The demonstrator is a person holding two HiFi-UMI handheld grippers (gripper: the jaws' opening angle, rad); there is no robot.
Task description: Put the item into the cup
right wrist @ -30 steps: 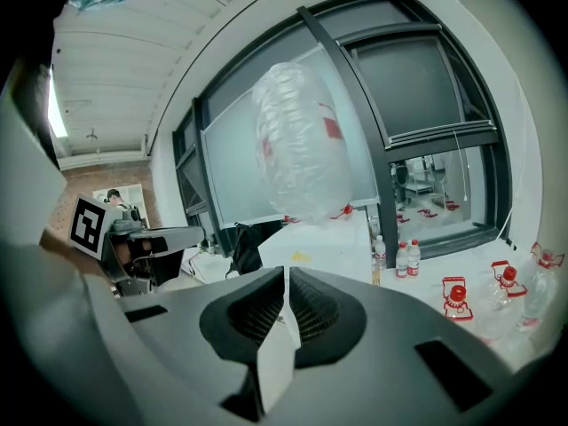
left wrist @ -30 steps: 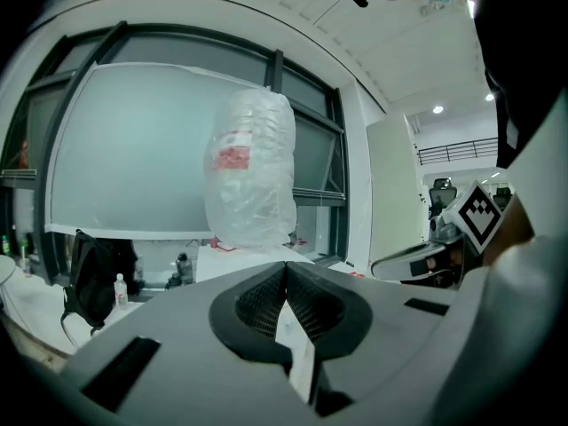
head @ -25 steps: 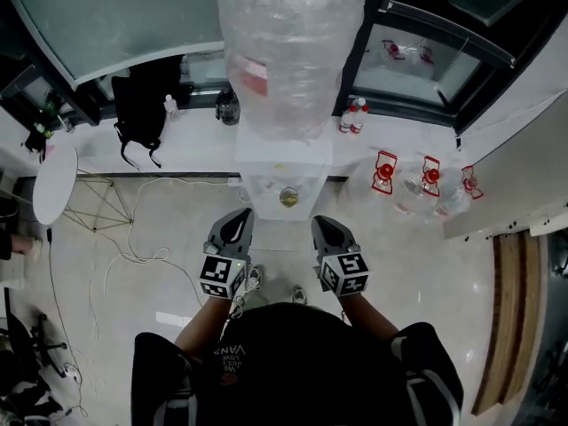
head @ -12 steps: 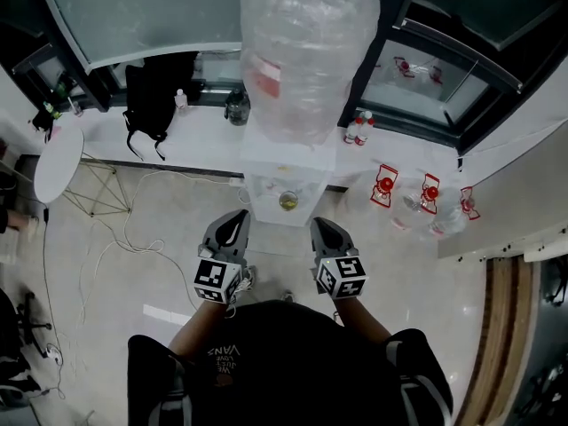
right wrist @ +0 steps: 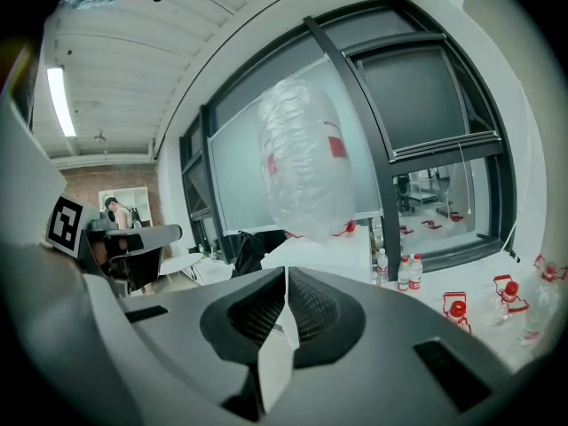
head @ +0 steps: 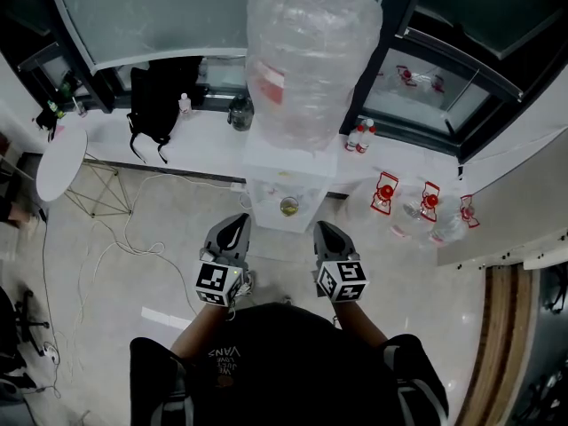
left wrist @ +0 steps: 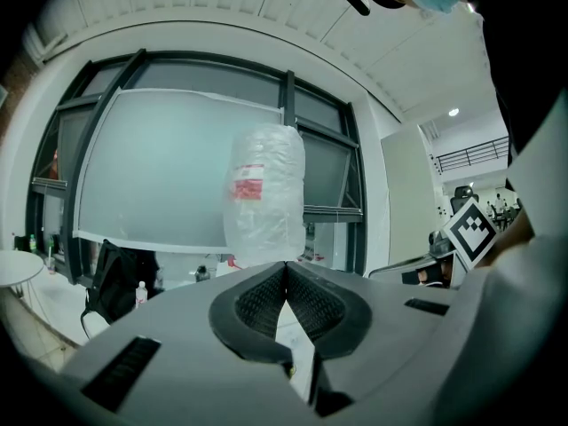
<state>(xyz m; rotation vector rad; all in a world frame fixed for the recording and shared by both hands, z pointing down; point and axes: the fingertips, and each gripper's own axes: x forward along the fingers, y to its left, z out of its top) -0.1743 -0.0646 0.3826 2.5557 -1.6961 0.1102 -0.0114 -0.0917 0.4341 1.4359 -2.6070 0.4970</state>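
Head view: left gripper (head: 234, 223), right gripper (head: 324, 229), jaws together, near water dispenser (head: 286, 169).

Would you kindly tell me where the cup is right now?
In the head view, the cup sits in the front recess of the white water dispenser, under the big wrapped bottle, ahead of and between the left gripper and right gripper.

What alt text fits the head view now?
Seen from above, a person holds the left claw and right claw, both shut and empty, before a white water dispenser with a cup in its recess and a plastic-wrapped bottle on top.
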